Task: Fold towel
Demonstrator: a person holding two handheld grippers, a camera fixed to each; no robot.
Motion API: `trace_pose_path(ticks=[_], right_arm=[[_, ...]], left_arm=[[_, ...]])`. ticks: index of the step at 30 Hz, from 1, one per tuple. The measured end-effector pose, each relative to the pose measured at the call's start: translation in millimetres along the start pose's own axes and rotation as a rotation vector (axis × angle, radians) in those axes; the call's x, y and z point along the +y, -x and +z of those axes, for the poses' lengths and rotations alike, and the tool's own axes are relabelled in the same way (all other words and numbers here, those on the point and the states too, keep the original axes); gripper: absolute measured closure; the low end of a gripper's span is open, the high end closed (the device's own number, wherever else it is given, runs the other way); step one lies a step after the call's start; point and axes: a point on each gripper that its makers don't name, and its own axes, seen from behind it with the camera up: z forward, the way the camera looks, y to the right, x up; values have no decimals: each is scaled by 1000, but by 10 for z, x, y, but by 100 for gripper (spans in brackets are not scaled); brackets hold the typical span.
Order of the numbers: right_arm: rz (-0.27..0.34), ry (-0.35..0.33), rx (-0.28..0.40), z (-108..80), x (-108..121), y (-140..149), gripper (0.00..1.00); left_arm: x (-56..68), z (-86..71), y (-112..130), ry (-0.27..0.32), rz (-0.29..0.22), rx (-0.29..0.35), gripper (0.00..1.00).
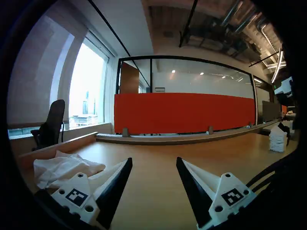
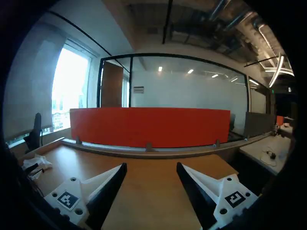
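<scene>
A crumpled white towel point(image 1: 63, 168) lies on the wooden desk point(image 1: 161, 161) at the left, just beyond the left finger of my left gripper point(image 1: 153, 163). That gripper is open, nothing between its fingers. In the right gripper view the same white towel point(image 2: 35, 164) sits far off at the left edge of the desk point(image 2: 153, 172). My right gripper point(image 2: 151, 168) hovers over bare desk, open and holding nothing.
A stack of folded white towels point(image 1: 278, 138) stands at the desk's right side. An orange divider panel point(image 1: 184, 113) runs along the desk's far edge. A black office chair point(image 1: 50, 126) stands by the window. A neighbouring white desk point(image 2: 268, 151) with cables lies right.
</scene>
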Motion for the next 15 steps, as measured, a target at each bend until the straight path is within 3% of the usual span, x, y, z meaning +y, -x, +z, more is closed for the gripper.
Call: trace_pose_path(ticks=[15], right_arm=[[-14,3,-14,-2,6,43,0]], left_arm=[[-15,-11,124,-2,3,-17,16]])
